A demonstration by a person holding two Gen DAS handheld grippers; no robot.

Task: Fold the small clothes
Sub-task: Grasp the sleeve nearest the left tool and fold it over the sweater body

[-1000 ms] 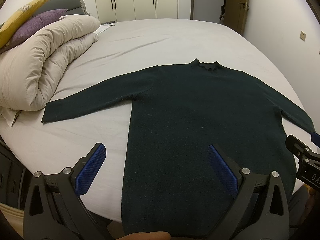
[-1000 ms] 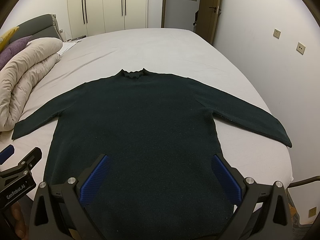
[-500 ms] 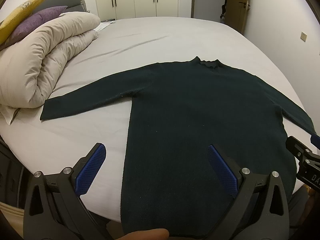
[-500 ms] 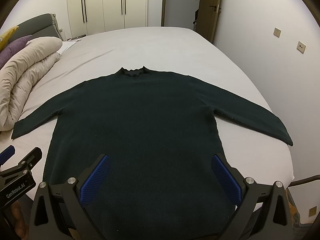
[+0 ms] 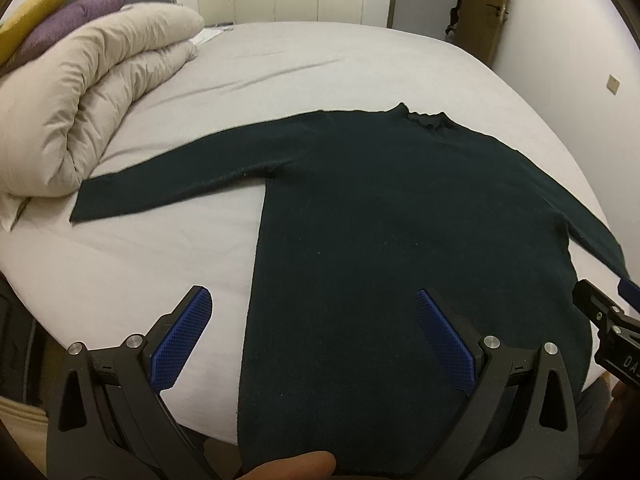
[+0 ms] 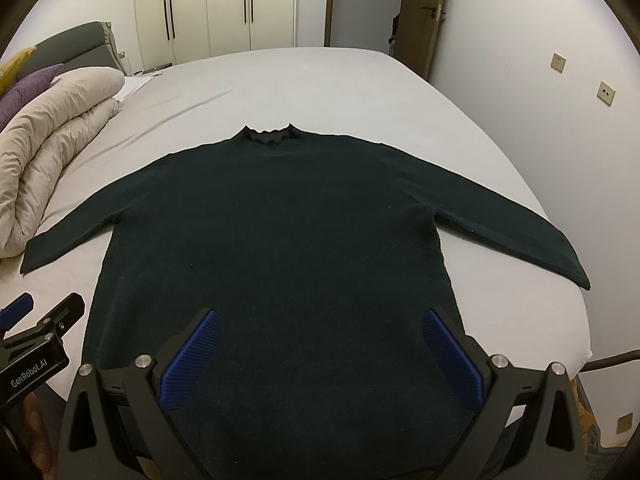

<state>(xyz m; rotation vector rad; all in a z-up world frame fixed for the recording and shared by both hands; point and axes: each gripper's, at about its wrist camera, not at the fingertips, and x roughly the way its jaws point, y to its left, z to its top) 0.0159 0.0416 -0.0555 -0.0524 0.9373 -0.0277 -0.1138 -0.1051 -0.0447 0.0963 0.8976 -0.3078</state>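
Observation:
A dark green long-sleeved sweater (image 5: 400,220) lies flat on the bed, collar at the far end, both sleeves spread out; it also shows in the right wrist view (image 6: 280,240). My left gripper (image 5: 312,308) is open and empty above the sweater's hem, at its left edge. My right gripper (image 6: 320,328) is open and empty above the hem, toward its right side. Each gripper shows at the edge of the other's view: the right gripper (image 5: 608,320) and the left gripper (image 6: 36,340). The hem's near edge hangs over the bed edge, partly hidden.
The bed has a grey sheet (image 5: 320,60). A rolled beige duvet (image 5: 88,92) lies at the left by the left sleeve cuff, with purple and yellow pillows (image 5: 72,16) behind. A white wall (image 6: 560,140) runs close along the bed's right side.
Both views have shifted slightly forward and lower toward the sweater. The sweater has not moved and both grippers have stayed open.

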